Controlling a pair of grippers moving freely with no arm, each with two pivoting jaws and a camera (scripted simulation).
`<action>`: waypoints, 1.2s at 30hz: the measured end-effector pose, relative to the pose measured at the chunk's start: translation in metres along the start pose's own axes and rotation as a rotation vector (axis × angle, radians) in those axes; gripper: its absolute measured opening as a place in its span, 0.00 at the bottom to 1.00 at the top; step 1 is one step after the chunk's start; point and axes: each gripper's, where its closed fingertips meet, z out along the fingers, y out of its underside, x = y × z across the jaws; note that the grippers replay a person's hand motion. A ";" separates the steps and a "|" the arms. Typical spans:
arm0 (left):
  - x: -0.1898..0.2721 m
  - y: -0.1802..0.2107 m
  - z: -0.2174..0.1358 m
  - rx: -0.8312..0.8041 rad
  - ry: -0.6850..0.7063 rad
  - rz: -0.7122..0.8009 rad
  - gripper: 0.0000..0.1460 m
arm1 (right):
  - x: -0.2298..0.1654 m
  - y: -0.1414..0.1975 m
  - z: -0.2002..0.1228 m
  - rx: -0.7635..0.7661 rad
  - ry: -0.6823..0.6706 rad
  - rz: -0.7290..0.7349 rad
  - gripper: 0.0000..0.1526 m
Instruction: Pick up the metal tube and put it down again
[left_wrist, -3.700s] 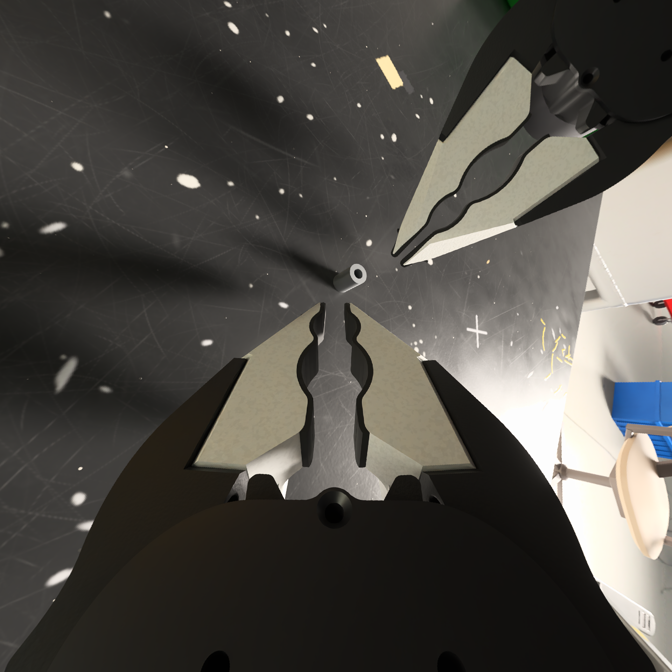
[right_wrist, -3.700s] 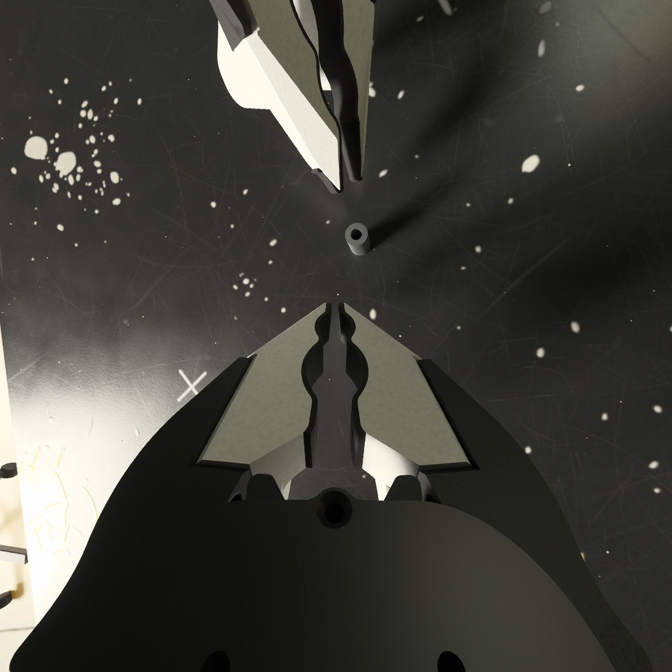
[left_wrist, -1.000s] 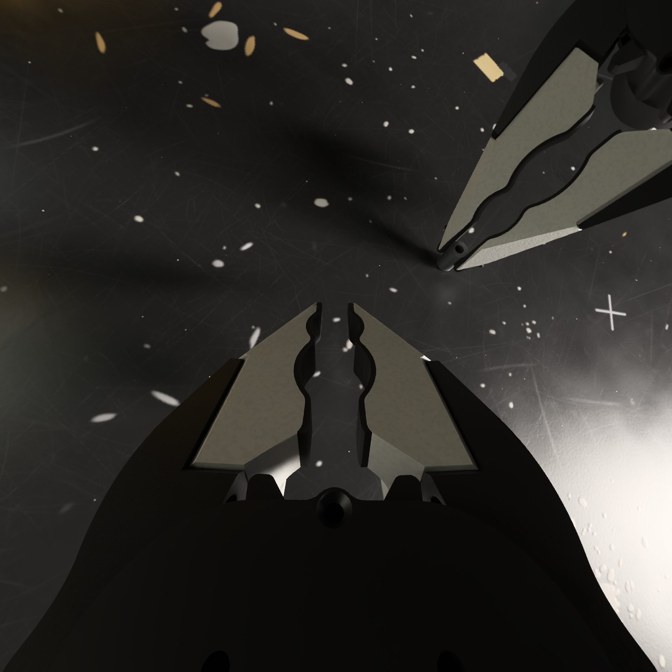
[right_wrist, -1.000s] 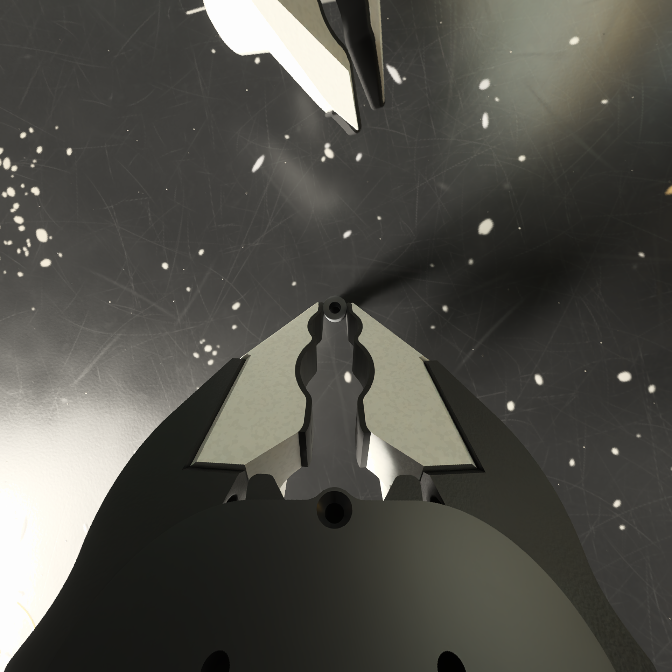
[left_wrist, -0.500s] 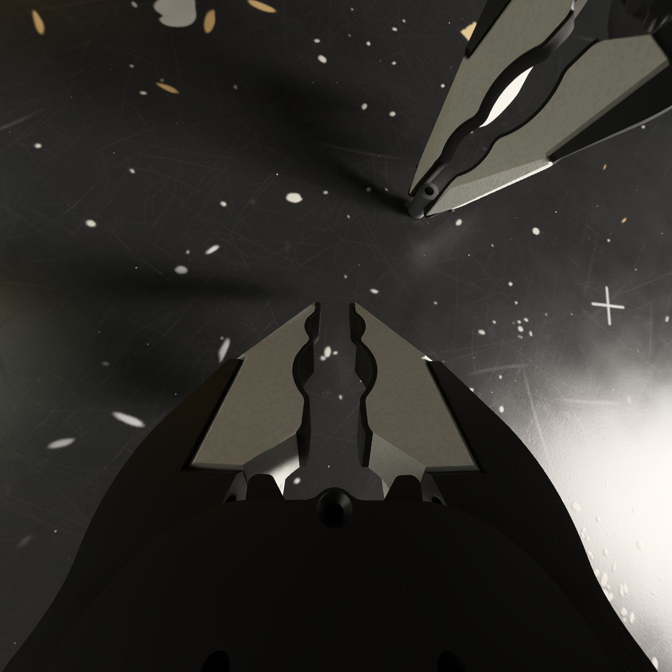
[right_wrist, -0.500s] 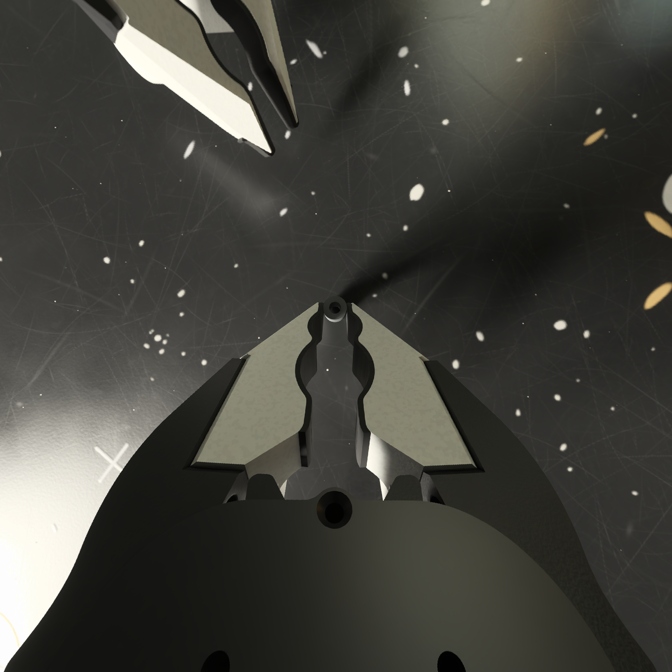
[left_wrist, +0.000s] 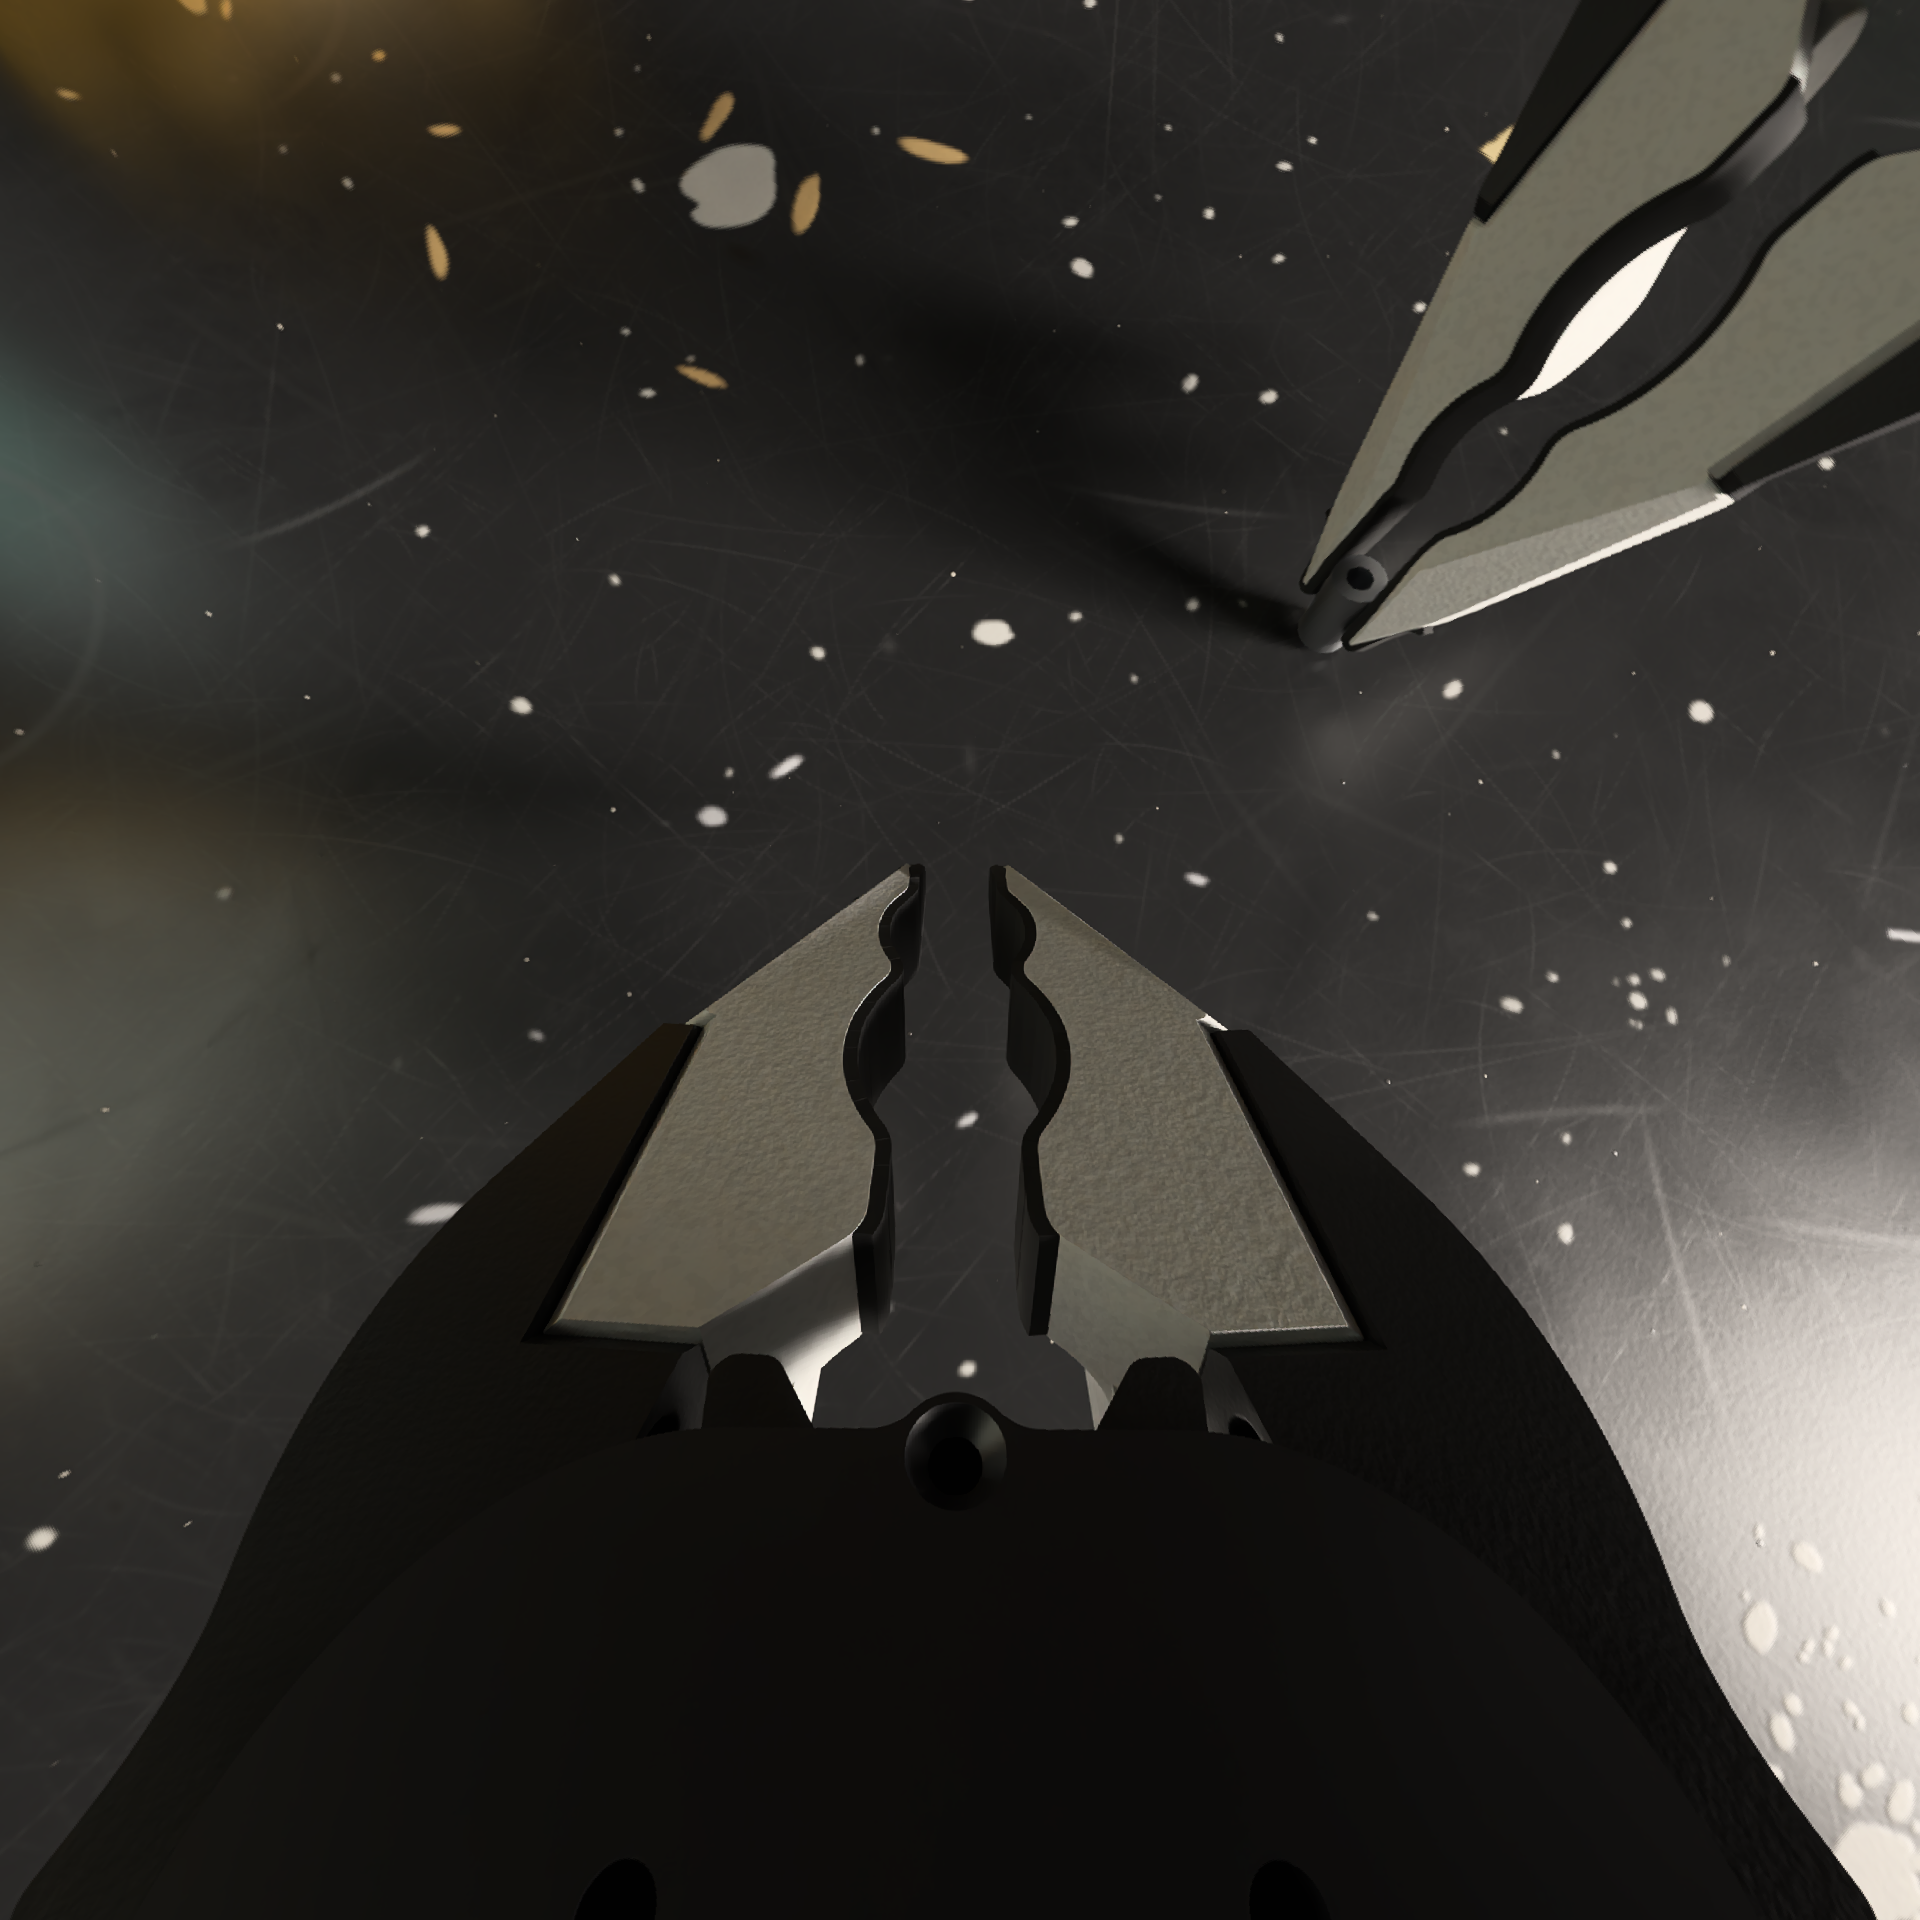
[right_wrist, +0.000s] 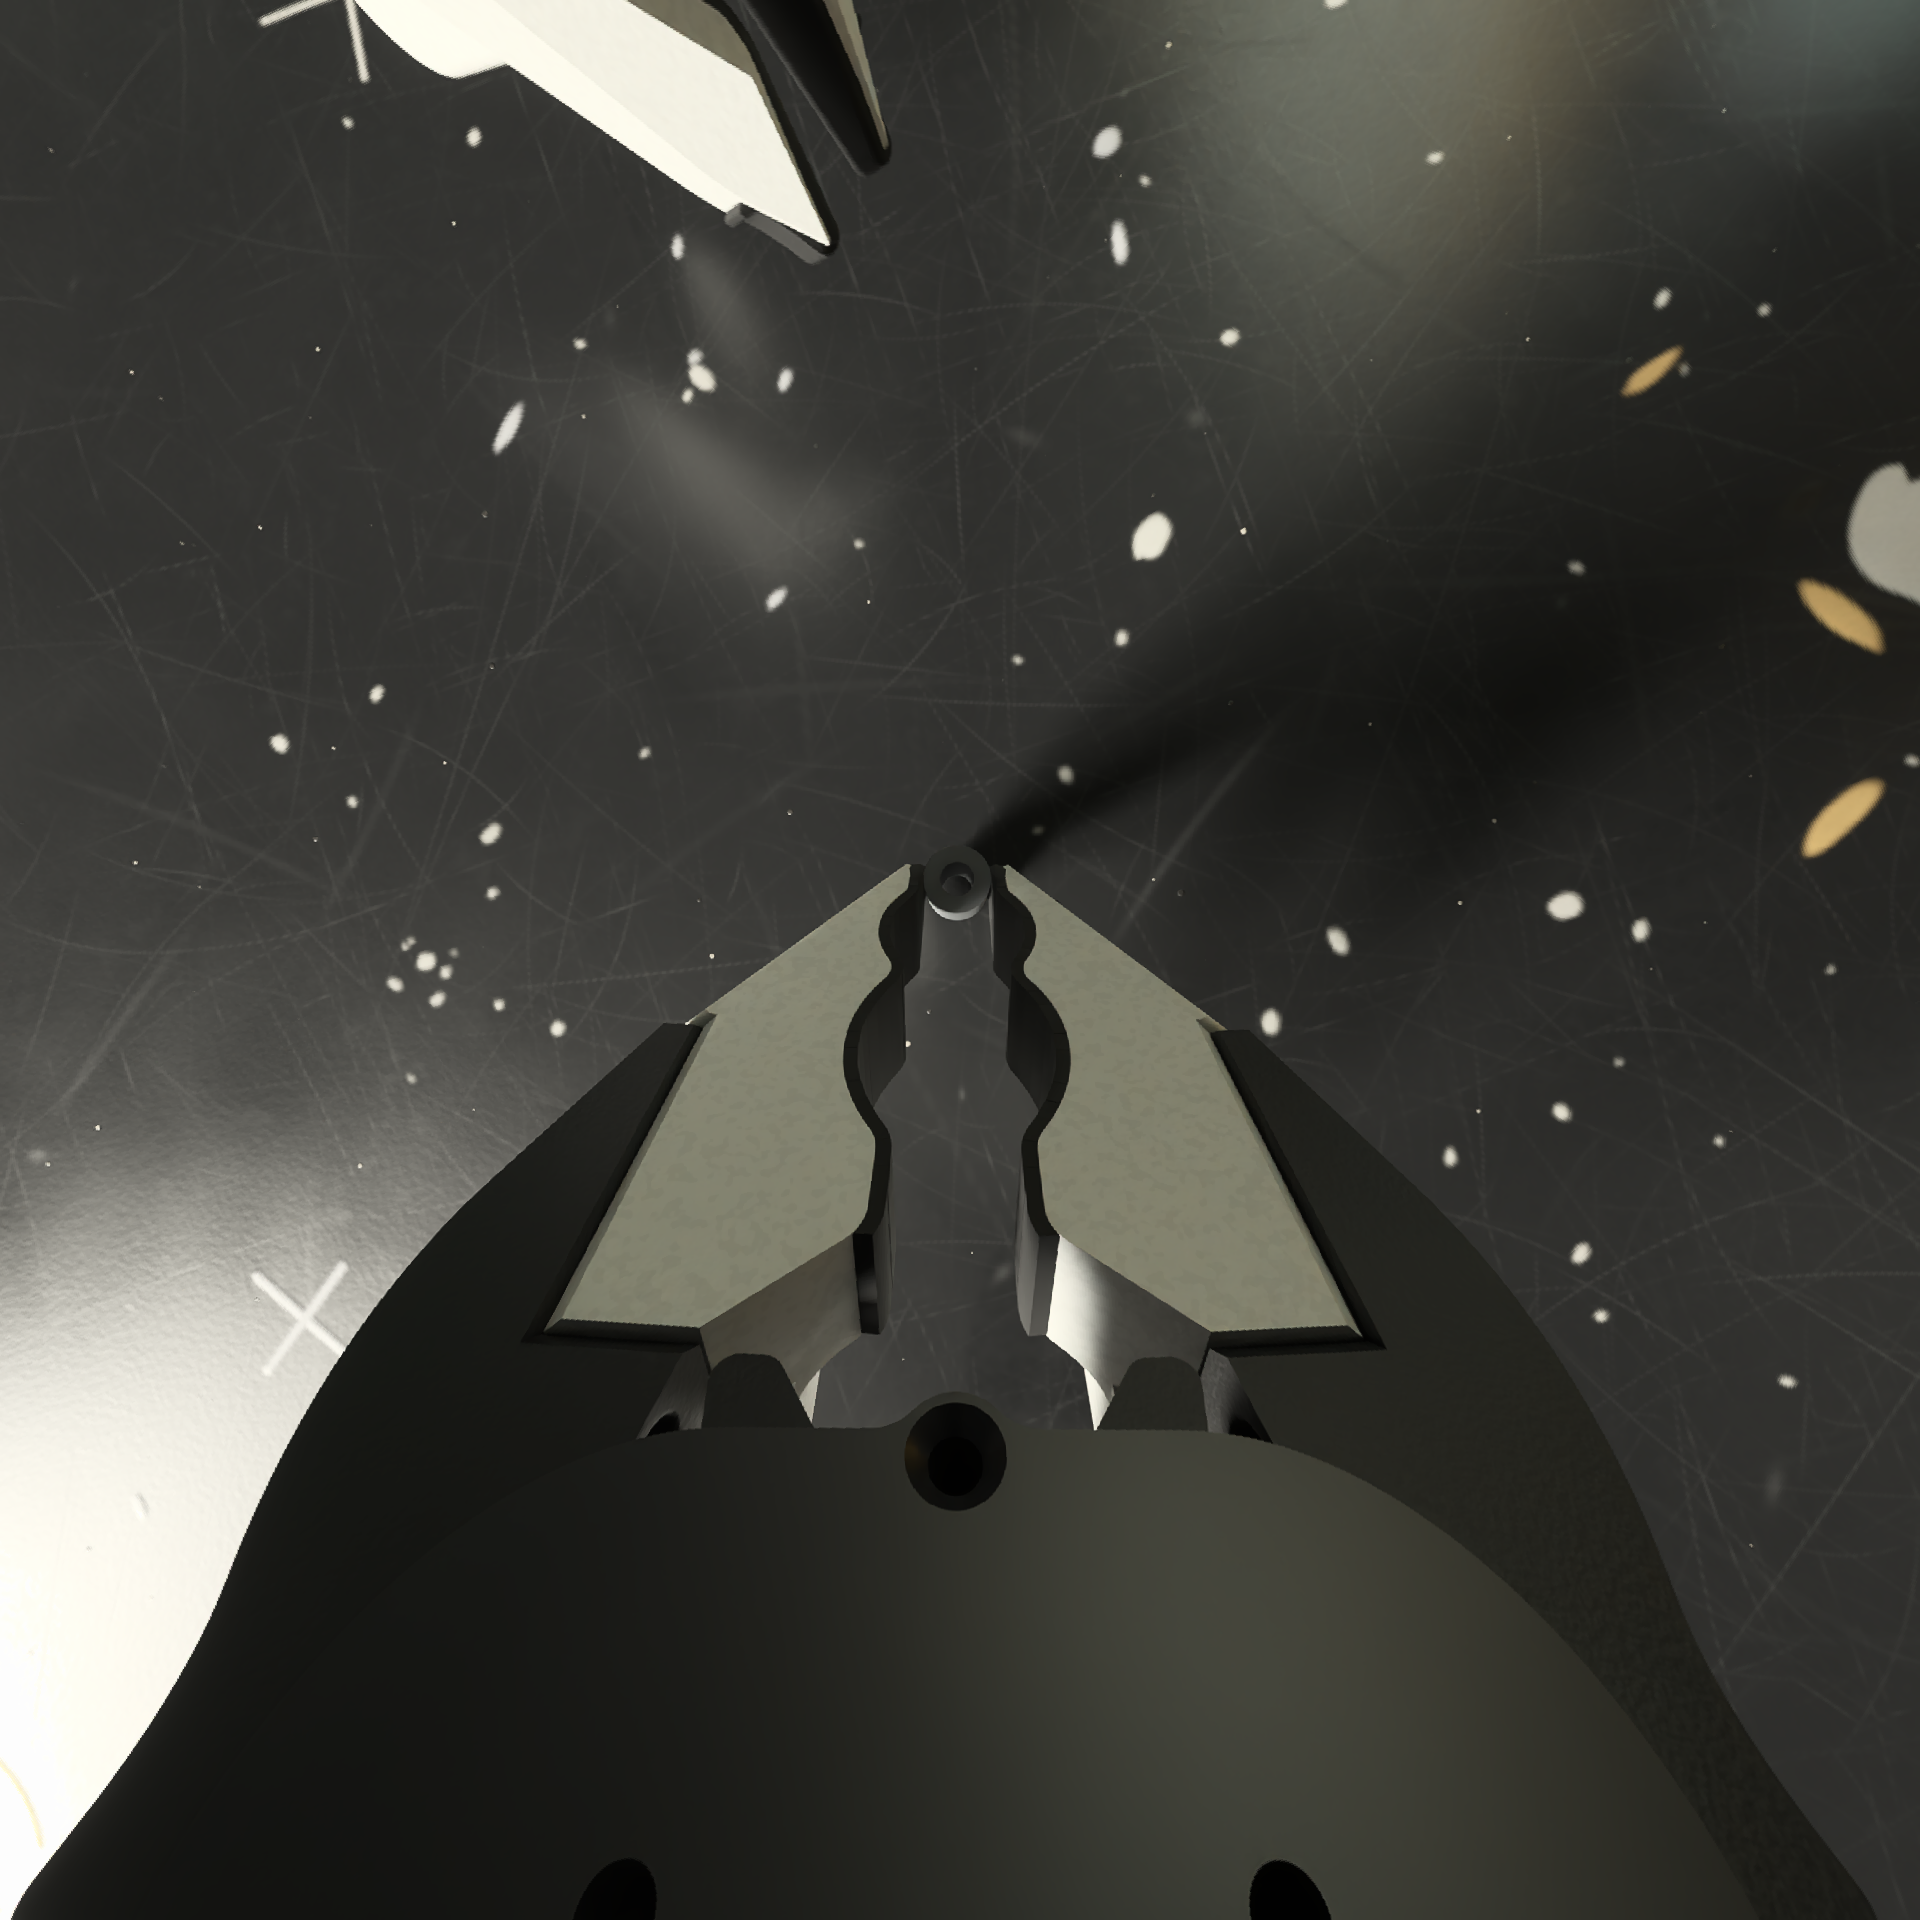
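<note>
The metal tube is a short grey cylinder with a hole in its end, held between the tips of my right gripper, which is shut on it above the dark tabletop. In the left wrist view the same tube shows at the tips of the right gripper at the upper right. My left gripper is open and empty, with a narrow gap between its fingers, and stands apart from the tube. Its fingers show at the top of the right wrist view.
The dark scratched tabletop is speckled with white and tan paint spots. A bright glare patch lies at the right. A white cross mark is on the surface at the left.
The right gripper closed on the tube and lifted it off the table. It has shifted with the tube relative to the left gripper over the last second. The left gripper stays open.
</note>
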 end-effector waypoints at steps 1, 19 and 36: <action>0.001 -0.001 -0.002 -0.002 -0.005 0.012 0.09 | 0.000 0.000 0.000 0.000 0.001 0.000 0.08; 0.042 -0.007 0.028 -0.044 0.032 0.187 0.10 | 0.005 0.001 -0.001 0.006 0.006 0.016 0.08; 0.047 -0.005 0.036 -0.087 0.012 0.250 0.09 | 0.010 -0.002 -0.001 0.032 0.015 0.100 0.08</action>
